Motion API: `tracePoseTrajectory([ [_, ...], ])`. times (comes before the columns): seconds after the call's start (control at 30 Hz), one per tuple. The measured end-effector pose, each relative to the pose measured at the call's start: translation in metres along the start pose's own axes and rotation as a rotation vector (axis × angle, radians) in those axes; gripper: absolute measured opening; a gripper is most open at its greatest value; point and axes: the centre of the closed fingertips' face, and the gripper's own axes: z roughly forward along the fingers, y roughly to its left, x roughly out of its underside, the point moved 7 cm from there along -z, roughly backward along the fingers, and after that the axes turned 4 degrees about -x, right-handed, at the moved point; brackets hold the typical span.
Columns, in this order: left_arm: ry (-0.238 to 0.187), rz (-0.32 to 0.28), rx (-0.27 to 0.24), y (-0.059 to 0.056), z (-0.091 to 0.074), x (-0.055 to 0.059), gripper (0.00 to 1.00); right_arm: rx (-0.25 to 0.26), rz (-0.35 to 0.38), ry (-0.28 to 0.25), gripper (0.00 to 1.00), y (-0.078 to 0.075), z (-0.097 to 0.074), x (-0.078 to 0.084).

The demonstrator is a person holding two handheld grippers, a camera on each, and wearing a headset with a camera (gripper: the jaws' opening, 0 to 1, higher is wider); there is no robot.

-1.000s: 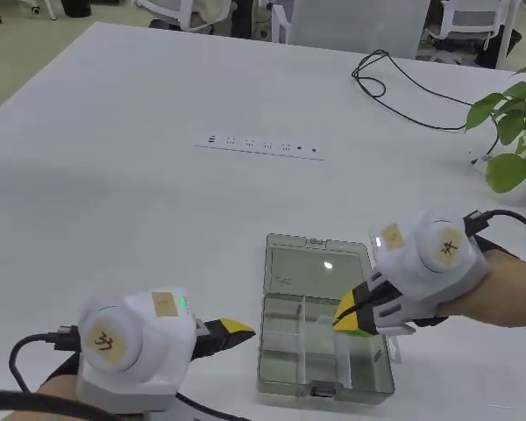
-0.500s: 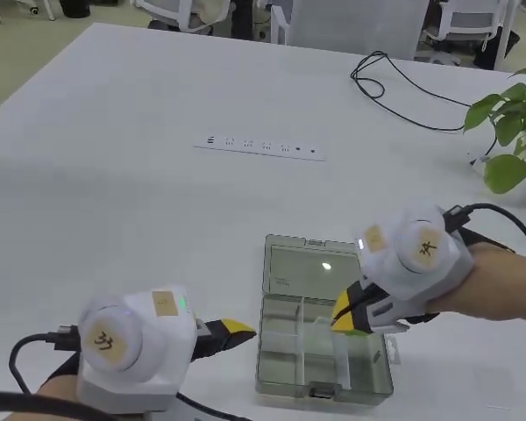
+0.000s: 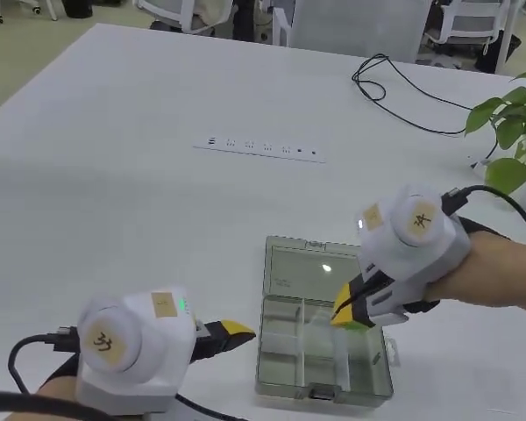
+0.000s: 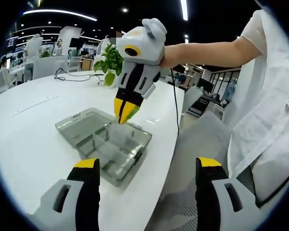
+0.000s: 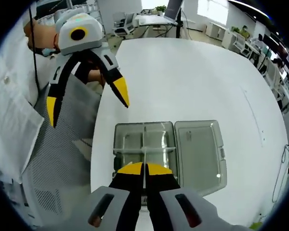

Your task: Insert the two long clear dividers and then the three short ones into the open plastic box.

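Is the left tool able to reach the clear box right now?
Probably yes, at the near edge: the left tool sits open beside the box with bare table between them. The right tool hangs shut over the box's other side, so that part looks blocked.

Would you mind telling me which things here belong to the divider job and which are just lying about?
For the job: open plastic box, dividers in it, right gripper shut above it, left gripper open beside it.
Lying about: power strip, cable, plant, chairs.
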Motion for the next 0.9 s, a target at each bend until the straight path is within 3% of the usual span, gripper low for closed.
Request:
tracePoseTrajectory([
  [0.9, -0.002, -0.004, 0.002, -0.0005, -0.0004, -0.0005, 0.82, 0.007, -0.001, 0.023, 0.02, 0.0035, 0.0030, 0.0052],
])
